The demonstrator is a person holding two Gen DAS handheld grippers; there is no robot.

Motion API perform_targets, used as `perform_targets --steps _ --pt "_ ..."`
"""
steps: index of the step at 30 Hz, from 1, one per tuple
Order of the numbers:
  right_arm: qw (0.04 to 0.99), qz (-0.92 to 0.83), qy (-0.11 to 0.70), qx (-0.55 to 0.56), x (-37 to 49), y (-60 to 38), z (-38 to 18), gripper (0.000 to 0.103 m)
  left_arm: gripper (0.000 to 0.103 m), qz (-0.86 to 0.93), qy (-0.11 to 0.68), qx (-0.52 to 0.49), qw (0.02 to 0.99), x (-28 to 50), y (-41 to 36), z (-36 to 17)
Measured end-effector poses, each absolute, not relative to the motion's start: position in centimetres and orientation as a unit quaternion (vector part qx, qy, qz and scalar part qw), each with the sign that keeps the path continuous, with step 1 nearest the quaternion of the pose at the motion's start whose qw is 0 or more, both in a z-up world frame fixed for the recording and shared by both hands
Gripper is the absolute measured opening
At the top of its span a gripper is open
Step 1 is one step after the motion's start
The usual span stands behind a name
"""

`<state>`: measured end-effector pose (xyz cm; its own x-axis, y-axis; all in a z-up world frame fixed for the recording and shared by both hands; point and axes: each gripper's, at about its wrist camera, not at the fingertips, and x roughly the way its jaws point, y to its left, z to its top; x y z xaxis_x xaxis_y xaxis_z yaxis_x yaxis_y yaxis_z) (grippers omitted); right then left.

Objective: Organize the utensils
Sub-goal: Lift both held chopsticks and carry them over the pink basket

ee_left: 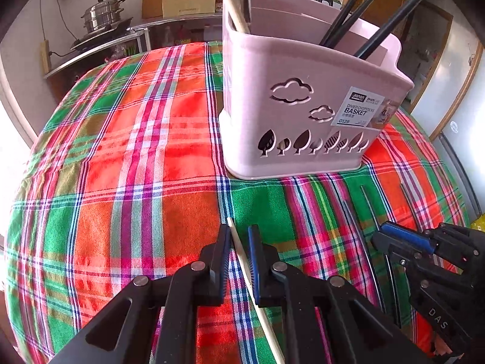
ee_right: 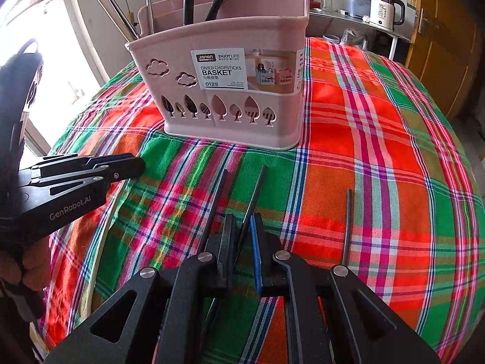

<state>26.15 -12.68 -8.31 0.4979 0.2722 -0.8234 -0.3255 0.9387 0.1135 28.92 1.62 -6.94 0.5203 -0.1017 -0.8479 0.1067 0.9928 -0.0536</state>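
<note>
A pink divided chopstick basket point(ee_left: 303, 97) point(ee_right: 230, 91) stands on the plaid tablecloth and holds black, wooden and metal chopsticks. My left gripper point(ee_left: 239, 239) is low over the cloth with a pale wooden chopstick point(ee_left: 257, 291) between its fingers, the jaws a little apart. It also shows in the right wrist view point(ee_right: 127, 163). My right gripper point(ee_right: 242, 230) is closed on a black chopstick point(ee_right: 254, 197) that points toward the basket. It also shows in the left wrist view point(ee_left: 391, 239). Two more black chopsticks point(ee_right: 215, 206) point(ee_right: 348, 227) lie on the cloth beside it.
The plaid tablecloth point(ee_left: 121, 151) covers a round table. A shelf with a steel pot point(ee_left: 103, 15) stands behind in the left wrist view. A kettle point(ee_right: 385, 9) sits on a counter behind in the right wrist view. A wooden door point(ee_right: 448, 45) is at the right.
</note>
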Motion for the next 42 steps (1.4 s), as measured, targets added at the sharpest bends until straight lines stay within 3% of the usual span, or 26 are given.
perform_targets --steps 4,10,30,42 --pt "0.865 0.176 0.471 -0.015 26.3 -13.1 -8.3 0.006 0.004 -0.051 0.484 0.009 0.873 28.9 1.4 -6.8" --pt "0.871 0.185 0.456 0.005 25.9 -14.0 -6.9 0.005 0.004 -0.061 0.468 -0.013 0.882 28.1 2.2 -4.9" --pt "0.922 0.217 0.319 0.034 21.7 -16.2 4.1 0.005 0.004 -0.119 0.343 -0.016 0.932 22.1 1.9 8.6" --pt "0.933 0.219 0.283 0.037 20.2 -18.0 6.3 0.005 0.004 -0.13 0.326 -0.009 0.936 20.5 1.1 10.5"
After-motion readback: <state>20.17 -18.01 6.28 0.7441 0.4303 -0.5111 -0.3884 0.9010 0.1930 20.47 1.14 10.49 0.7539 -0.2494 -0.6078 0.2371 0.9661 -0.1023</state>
